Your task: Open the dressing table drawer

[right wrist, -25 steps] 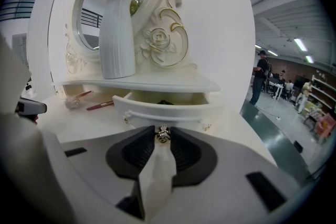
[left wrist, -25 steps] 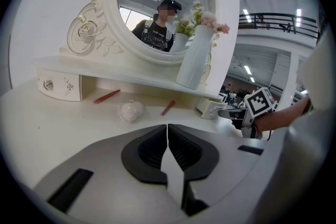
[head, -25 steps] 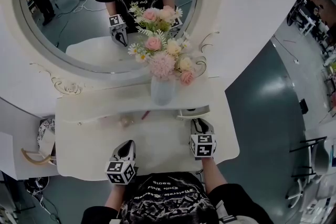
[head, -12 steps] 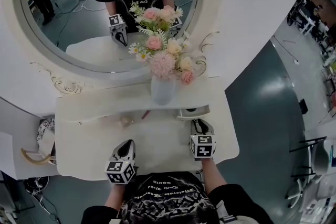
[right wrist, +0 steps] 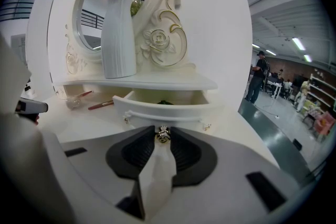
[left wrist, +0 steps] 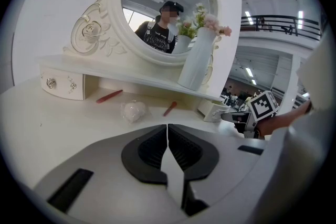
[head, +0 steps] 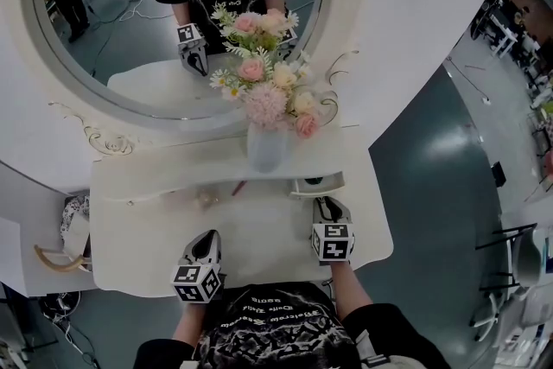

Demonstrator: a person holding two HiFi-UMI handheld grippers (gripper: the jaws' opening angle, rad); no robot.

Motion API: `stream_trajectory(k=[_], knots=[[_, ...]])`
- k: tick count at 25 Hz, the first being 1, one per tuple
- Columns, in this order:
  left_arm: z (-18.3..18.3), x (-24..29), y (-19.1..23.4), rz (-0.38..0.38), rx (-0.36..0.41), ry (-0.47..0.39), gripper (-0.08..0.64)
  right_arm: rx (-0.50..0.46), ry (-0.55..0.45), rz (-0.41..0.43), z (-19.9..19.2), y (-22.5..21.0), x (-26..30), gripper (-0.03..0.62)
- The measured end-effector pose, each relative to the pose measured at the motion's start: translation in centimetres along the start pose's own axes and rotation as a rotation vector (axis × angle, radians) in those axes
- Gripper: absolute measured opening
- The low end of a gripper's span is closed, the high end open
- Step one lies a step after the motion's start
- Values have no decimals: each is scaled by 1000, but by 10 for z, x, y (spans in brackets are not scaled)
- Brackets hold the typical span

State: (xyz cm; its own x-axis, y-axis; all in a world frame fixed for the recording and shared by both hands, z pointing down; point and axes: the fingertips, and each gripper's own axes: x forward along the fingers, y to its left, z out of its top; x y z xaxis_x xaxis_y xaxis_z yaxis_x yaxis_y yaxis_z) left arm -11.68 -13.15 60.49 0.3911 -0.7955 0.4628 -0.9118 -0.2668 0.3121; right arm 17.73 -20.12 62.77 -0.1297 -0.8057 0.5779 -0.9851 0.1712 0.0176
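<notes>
The small white drawer (right wrist: 164, 110) under the right end of the dressing table's shelf stands pulled partway out, with something dark inside. My right gripper (right wrist: 163, 129) is shut on its little metal knob (right wrist: 163, 136). In the head view that drawer (head: 316, 183) sits just ahead of the right gripper (head: 327, 208). The left gripper (head: 206, 245) rests low over the tabletop near the front edge. Its jaws are shut with nothing between them (left wrist: 167, 129). A matching left drawer (left wrist: 63, 85) stays closed.
A tall white vase (head: 266, 148) of pink flowers stands on the shelf before the oval mirror (head: 130, 30). Two red pencil-like sticks (left wrist: 109, 96) and a small clear wrapped lump (left wrist: 133, 110) lie on the tabletop (head: 147, 233). The table's curved front edge is close to both grippers.
</notes>
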Motion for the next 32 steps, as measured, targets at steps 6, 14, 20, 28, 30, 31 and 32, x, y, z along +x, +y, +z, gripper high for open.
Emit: stream_trajectory(k=[6, 14, 20, 28, 30, 31, 32], knots=[[0, 0, 0, -4, 2, -1, 21, 0, -1, -1, -1, 0, -1, 100], [0, 0, 0, -2, -1, -2, 21, -2, -1, 0, -3, 1, -3, 100], [-1, 0, 1, 1, -6, -2, 21, 2, 1, -1, -6, 1, -4, 100], [1, -2, 4, 11, -9, -13, 21, -2, -5, 0, -4, 2, -5, 100], [1, -2, 3, 13, -10, -13, 21, -2, -4, 0, -5, 1, -5, 100], [1, -2, 4, 14, -11, -13, 21, -2, -4, 0, -6, 1, -5, 100], [1, -2, 4, 16, -12, -13, 21, -2, -4, 2, -5, 1, -5, 100]])
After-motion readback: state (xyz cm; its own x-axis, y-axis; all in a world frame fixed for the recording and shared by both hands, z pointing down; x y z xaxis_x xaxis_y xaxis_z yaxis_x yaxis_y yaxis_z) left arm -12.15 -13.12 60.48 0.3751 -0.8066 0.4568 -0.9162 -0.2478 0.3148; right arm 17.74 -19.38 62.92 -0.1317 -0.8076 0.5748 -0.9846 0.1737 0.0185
